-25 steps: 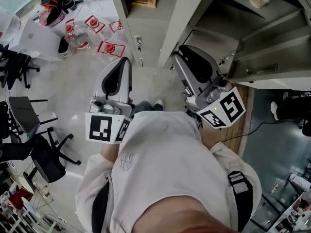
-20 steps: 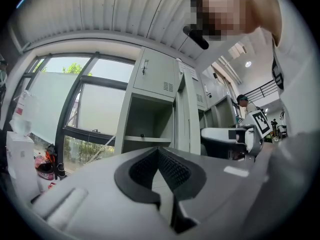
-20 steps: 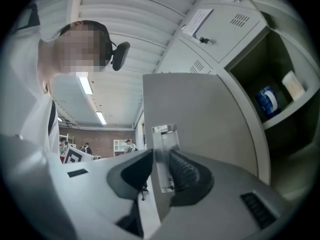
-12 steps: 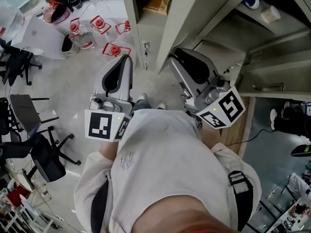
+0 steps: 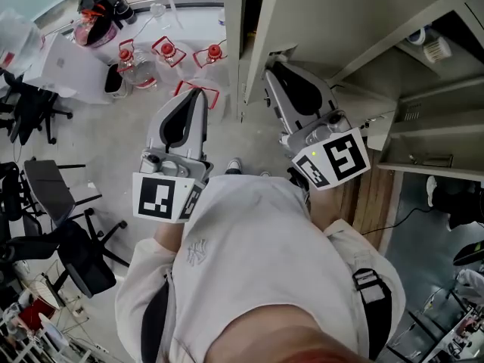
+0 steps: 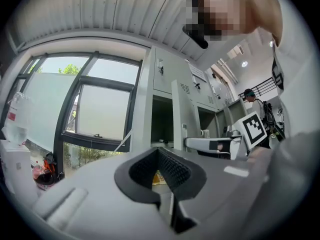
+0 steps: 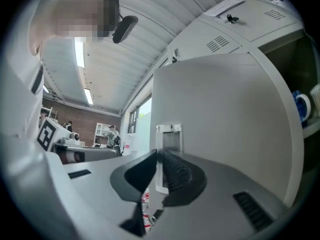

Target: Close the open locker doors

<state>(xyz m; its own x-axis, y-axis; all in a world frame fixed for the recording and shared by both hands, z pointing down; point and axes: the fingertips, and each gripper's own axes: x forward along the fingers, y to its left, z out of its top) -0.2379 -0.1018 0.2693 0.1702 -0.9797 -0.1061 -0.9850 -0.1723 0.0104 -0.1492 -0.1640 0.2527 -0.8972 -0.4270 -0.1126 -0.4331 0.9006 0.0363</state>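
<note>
Fingers (image 6: 176,171) of both grippers pressed together, empty. Pale-grey metal locker bank (image 6: 167,76), compartments open, stands ahead of left gripper (image 6: 158,149); its open grey door (image 7: 225,114) lies close before right gripper (image 7: 157,151), latch plate (image 7: 169,134) just beyond the tips.

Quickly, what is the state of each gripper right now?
Left gripper: closed, holding nothing.
Right gripper: closed, holding nothing, in front of the locker door.

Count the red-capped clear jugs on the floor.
4 jugs: one at the left by the white box, one in the middle, one beside the locker's edge, one nearer, partly behind the left gripper. More may be hidden behind the locker.
</note>
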